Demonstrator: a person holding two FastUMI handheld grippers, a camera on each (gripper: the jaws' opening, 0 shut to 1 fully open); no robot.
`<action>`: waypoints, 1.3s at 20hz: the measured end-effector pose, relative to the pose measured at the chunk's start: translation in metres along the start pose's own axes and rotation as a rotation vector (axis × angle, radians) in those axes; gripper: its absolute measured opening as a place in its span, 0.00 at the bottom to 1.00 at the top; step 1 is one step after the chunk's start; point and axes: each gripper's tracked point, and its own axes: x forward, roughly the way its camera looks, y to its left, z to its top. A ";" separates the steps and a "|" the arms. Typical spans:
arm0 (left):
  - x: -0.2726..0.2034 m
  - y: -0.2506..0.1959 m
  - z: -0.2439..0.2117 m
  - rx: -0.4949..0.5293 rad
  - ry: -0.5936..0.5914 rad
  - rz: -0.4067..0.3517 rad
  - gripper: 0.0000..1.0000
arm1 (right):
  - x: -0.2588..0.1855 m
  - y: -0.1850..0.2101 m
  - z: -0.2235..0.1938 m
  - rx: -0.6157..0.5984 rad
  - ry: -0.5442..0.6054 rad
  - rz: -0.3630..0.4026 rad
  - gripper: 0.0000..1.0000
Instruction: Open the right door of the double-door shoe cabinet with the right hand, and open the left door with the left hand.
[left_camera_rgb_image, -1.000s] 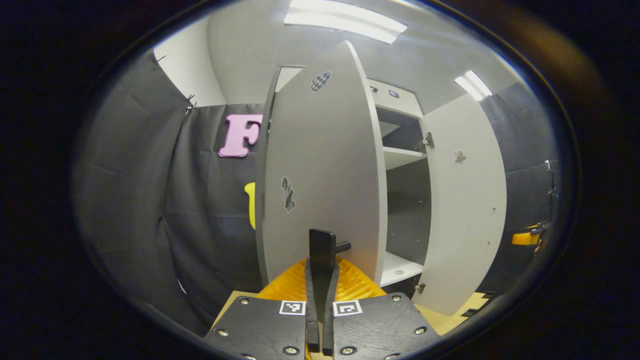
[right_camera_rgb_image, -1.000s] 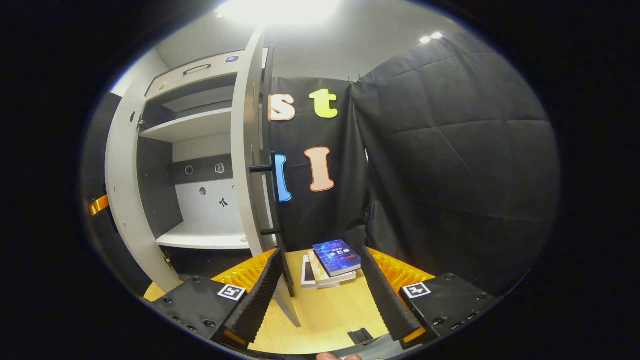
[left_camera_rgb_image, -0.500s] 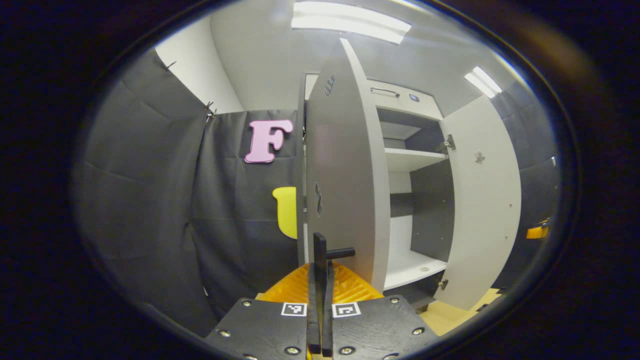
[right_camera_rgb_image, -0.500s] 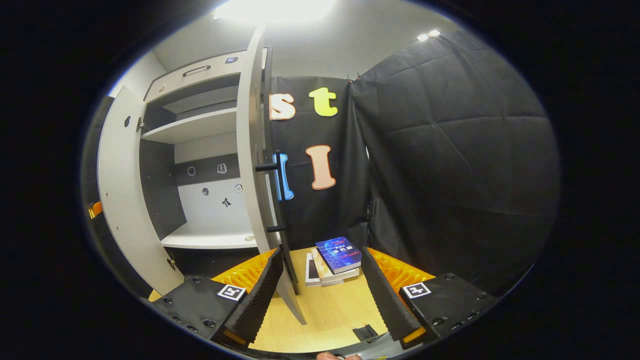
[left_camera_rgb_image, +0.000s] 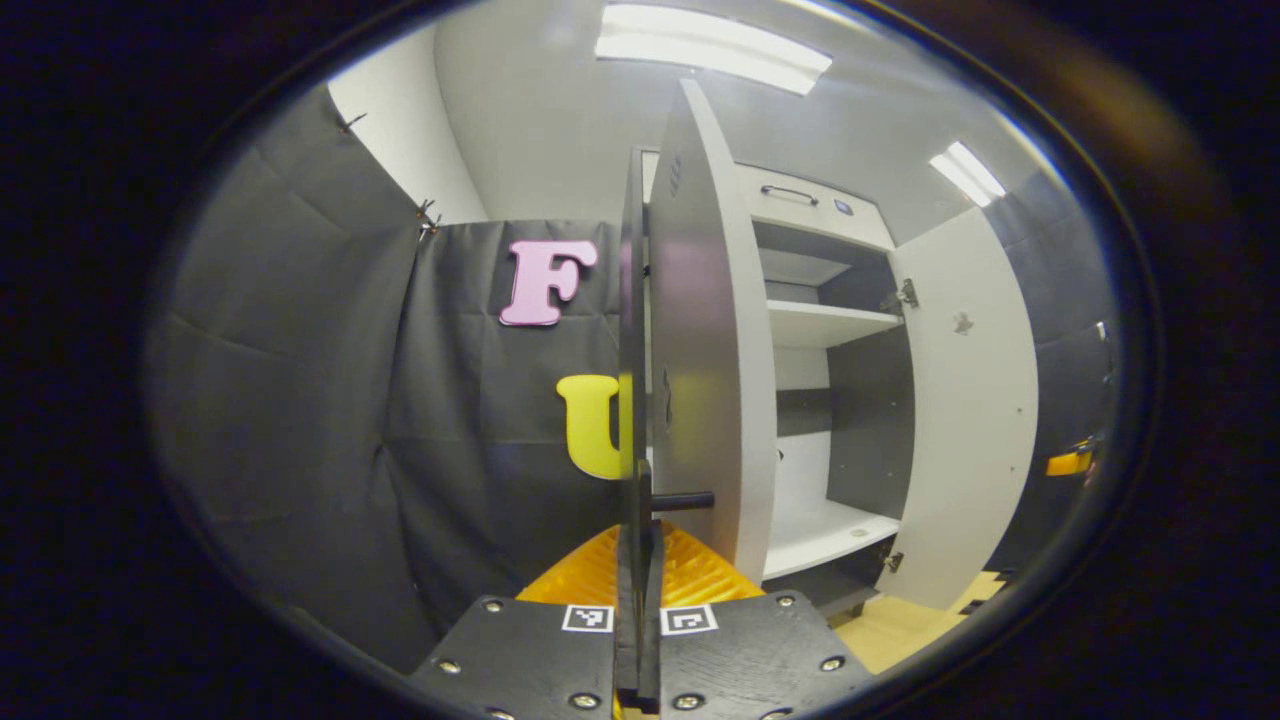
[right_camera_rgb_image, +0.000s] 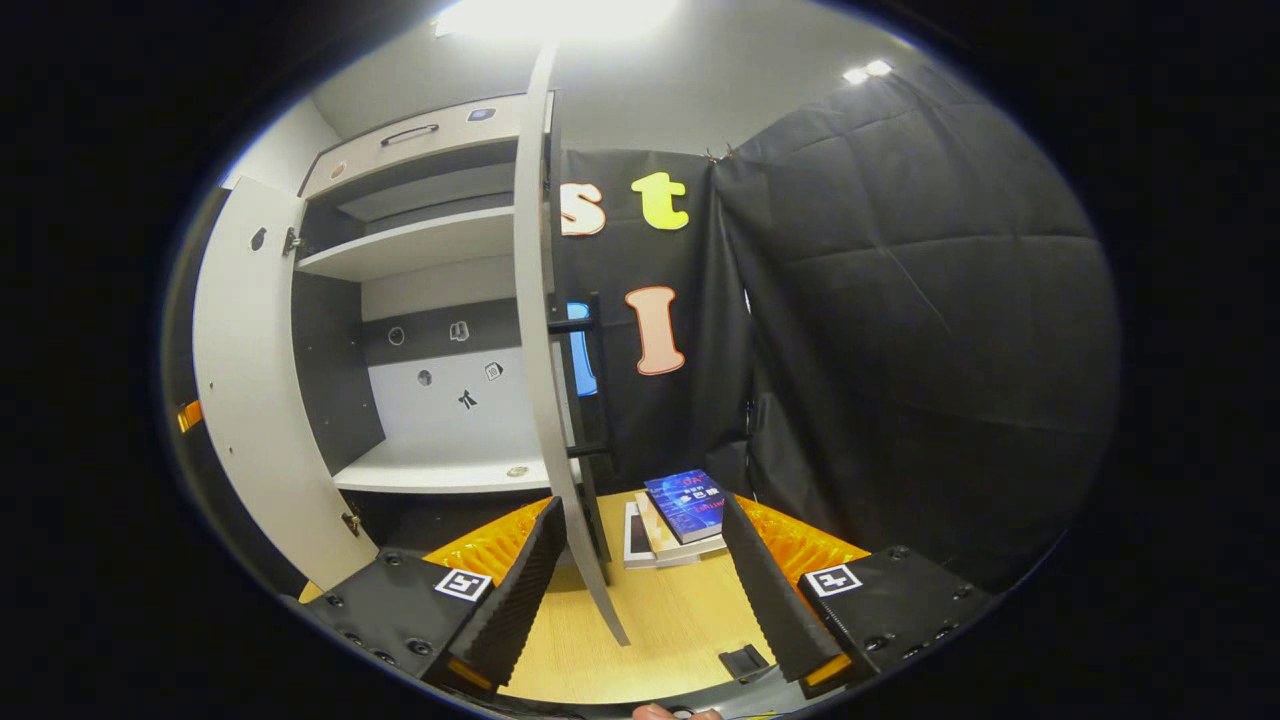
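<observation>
The white shoe cabinet (left_camera_rgb_image: 825, 320) stands with both doors swung out. In the left gripper view the left door (left_camera_rgb_image: 705, 350) is almost edge-on, and my left gripper (left_camera_rgb_image: 638, 545) is shut on the lower end of its black bar handle (left_camera_rgb_image: 632, 300). Farther right is the right door (left_camera_rgb_image: 970, 400). In the right gripper view the right door (right_camera_rgb_image: 535, 300) is edge-on, with its black handle (right_camera_rgb_image: 593, 380) on the far side. My right gripper (right_camera_rgb_image: 645, 590) is open, and the door's bottom corner hangs between its fingers without touching them. The left door (right_camera_rgb_image: 250, 380) stands open at the left.
Bare shelves (right_camera_rgb_image: 420, 250) show inside the cabinet. A small stack of books (right_camera_rgb_image: 685, 510) lies on the wooden floor (right_camera_rgb_image: 660, 630) just beyond the right door. Black cloth walls close in on both sides. The other gripper's orange part (left_camera_rgb_image: 1068, 463) peeks past the right door.
The left door has swung farther out with my left gripper on its handle and now looks nearly edge-on. The right gripper view has shifted slightly; the right door's edge sits more between the fingers.
</observation>
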 end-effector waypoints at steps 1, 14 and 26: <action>-0.001 0.002 -0.003 0.005 0.010 0.008 0.00 | 0.000 0.002 0.001 -0.002 -0.004 0.002 0.98; -0.015 -0.004 0.020 0.008 -0.031 0.087 0.02 | -0.007 0.030 0.029 0.052 -0.071 0.062 0.98; -0.024 -0.031 -0.002 0.113 0.015 0.047 0.95 | -0.013 0.064 -0.007 0.015 -0.043 0.091 0.98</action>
